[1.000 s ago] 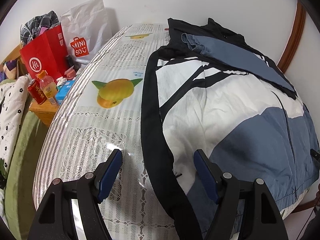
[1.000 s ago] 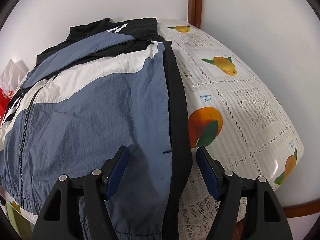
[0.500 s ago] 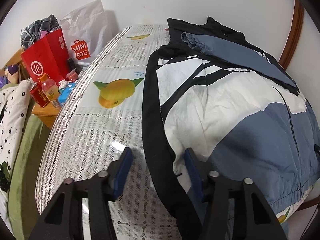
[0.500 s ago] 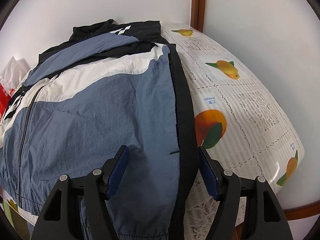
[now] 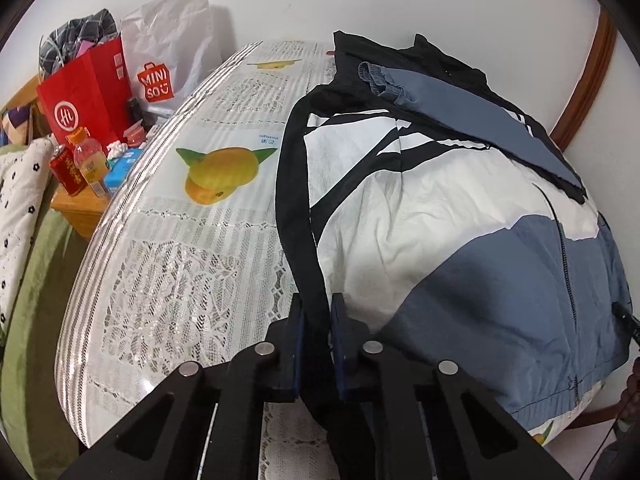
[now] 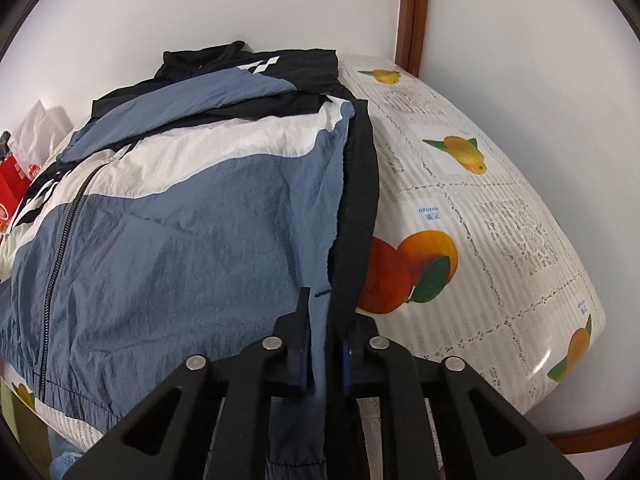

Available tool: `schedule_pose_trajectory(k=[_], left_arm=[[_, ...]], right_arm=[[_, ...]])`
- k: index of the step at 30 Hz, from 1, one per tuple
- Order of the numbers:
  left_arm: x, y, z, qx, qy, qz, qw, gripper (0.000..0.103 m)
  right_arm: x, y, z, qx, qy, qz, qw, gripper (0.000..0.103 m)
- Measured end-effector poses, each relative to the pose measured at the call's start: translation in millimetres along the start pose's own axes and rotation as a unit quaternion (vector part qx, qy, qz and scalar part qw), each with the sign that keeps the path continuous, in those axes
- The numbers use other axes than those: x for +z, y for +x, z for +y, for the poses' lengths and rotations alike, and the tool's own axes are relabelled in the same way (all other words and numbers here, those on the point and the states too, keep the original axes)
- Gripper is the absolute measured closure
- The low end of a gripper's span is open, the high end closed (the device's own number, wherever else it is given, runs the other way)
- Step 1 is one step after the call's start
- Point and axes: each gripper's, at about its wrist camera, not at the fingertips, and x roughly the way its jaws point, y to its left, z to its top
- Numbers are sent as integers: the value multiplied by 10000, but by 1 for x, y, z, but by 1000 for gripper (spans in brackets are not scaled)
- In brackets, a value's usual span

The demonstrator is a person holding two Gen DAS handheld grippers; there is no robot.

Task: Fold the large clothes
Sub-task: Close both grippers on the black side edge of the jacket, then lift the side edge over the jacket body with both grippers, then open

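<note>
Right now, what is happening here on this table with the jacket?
A person is folding a blue, white and black jacket that lies flat on a table with a fruit-print cover. The left gripper has just closed on the black side edge of the jacket, and the right gripper has just closed on the opposite side edge near the hem. Both sleeves are already folded in across the top. The jacket is not yet lifted.

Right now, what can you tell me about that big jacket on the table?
The jacket is a thin, crinkly windbreaker in blue, white and black, zipped up, lying flat, front up, on the fruit-print tablecloth, sleeves folded across its upper part. Its hem hangs over the near table edge. The left hand-held gripper has just closed on its black side band; the right hand-held gripper has just closed on the opposite edge.
</note>
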Motion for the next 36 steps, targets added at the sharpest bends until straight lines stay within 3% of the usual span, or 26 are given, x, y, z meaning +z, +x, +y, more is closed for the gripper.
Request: schedule_pose_trajectory(k=[12, 22, 36], left_arm=[[3, -23, 7, -484, -140, -77, 9987, 97], [7, -59, 8, -781, -53, -647, 9948, 98], [65, -96, -6, -950, 33, -1329, 9866, 98]], right_arm=[[8, -32, -7, 30, 90, -510, 9987, 98], [13, -67, -13, 128, 180, -926, 9955, 99], [67, -107, -13, 356, 240, -1665, 9851, 99]])
